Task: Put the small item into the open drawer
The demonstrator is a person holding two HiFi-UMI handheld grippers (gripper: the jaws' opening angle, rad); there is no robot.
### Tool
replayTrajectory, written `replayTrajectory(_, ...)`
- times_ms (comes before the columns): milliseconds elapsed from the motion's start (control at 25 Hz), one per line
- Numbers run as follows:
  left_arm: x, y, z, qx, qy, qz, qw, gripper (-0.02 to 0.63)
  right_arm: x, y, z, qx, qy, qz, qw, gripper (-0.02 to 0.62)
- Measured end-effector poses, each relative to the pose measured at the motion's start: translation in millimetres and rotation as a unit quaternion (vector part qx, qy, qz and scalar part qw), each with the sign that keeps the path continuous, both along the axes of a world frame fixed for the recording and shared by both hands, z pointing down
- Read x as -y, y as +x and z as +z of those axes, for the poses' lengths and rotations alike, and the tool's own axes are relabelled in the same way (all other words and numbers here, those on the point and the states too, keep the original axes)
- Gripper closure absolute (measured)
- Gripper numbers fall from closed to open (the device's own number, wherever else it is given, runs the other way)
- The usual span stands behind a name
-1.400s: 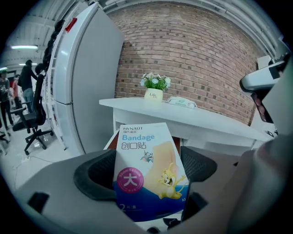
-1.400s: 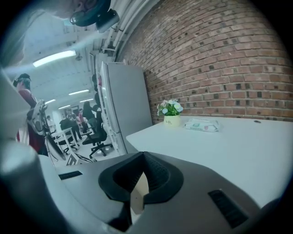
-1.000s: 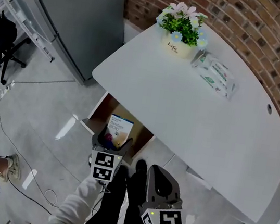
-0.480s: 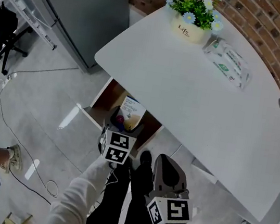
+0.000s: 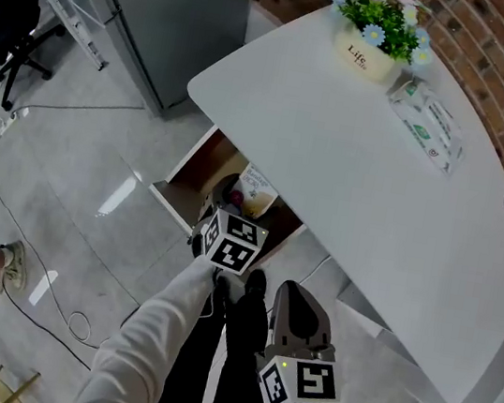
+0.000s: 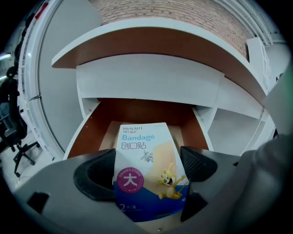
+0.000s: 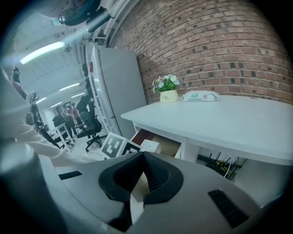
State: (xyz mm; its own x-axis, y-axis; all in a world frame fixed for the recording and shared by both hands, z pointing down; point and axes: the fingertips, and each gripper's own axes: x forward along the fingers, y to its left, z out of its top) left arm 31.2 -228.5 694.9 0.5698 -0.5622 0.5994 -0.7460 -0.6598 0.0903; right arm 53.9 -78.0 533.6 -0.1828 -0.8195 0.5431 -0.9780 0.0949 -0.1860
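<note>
A bandage box [image 6: 142, 151], white over blue with a cartoon mouse, stands between the jaws of my left gripper [image 6: 147, 167], which is shut on it. In the head view the box [image 5: 257, 190] and the left gripper [image 5: 229, 204] are over the open drawer [image 5: 188, 169], whose brown inside [image 6: 146, 109] lies just ahead under the desk top. My right gripper [image 5: 293, 299] hangs lower, near the person's legs, away from the drawer. Its jaws [image 7: 143, 157] are shut with nothing between them.
The white desk [image 5: 334, 161] carries a flower pot [image 5: 369, 58] and a pack of wipes [image 5: 429, 129] near the brick wall. A grey cabinet [image 5: 168, 12] stands to the drawer's left. Cables [image 5: 5, 204] and another person's shoe [image 5: 12, 267] are on the floor at left.
My left gripper has moved forward with the bandage box, from the drawer's front edge to over its inside. The right gripper has stayed low and shut.
</note>
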Motion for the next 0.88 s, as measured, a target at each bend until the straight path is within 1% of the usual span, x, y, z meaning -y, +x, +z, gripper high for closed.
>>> replayTrajectory(360, -1, 18, 28, 0.050, -0.003, 0.056, 0.9972, 0.161, -2, -5, 12, -0.004, -0.011, -0.008, 1.000, 0.569)
replayTrajectory(520, 7, 17, 29, 0.053, -0.006, 0.060, 0.9967, 0.161, -1, -9, 17, -0.003, -0.014, -0.012, 1.000, 0.569)
replayTrajectory(600, 6, 21, 34, 0.050, -0.017, 0.064, 0.9965, 0.161, -2, -10, 19, -0.003, -0.017, -0.015, 1.000, 0.569)
replayTrajectory(720, 0, 24, 57, 0.062, -0.045, 0.074, 0.9942, 0.161, -2, -12, 21, -0.002, -0.019, -0.016, 1.000, 0.569)
replayTrajectory(880, -1, 27, 66, 0.072, -0.061, 0.084, 0.9920, 0.161, 2, -10, 25, -0.002, -0.023, -0.013, 1.000, 0.569)
